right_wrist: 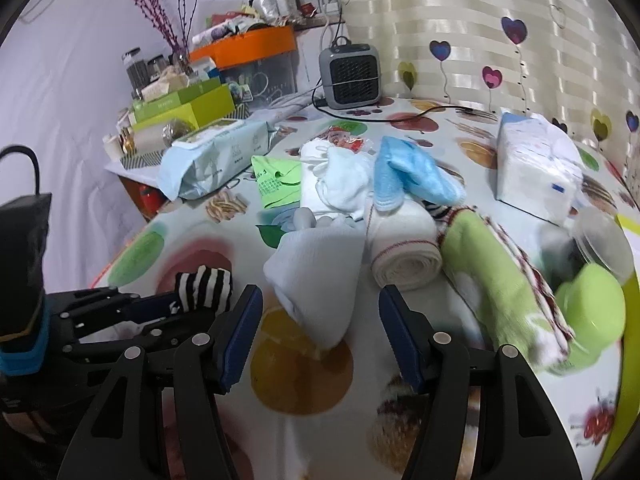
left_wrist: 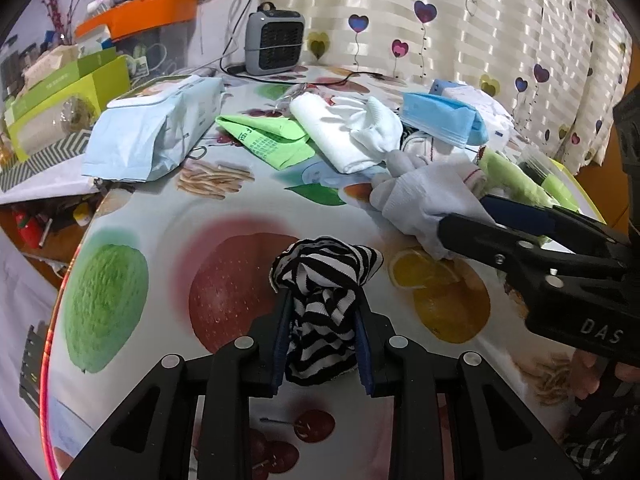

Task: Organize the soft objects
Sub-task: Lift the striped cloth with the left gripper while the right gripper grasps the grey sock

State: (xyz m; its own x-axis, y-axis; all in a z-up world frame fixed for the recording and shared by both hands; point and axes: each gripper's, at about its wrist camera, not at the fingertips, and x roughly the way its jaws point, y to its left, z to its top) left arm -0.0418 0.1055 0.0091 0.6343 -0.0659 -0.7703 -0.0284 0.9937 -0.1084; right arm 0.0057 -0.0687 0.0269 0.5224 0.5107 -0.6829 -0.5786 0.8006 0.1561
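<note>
The left tongs (left_wrist: 320, 312) are pinching the limp striped sock (left_wrist: 326, 280) mid-bundle while the right tongs (right_wrist: 320, 308), spread wide, are straddling the soft white sock (right_wrist: 316, 272).

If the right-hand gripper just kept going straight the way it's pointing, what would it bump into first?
Most likely the white sock. It lies on the fruit-print tablecloth directly between the open right gripper fingers, just ahead of the tips. The rolled white towel sits slightly right of that line, though depth is hard to judge.

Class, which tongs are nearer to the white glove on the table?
Right. The right tongs stand open around the white glove; the left tongs, shut on the striped cloth, sit off to its side.
</note>
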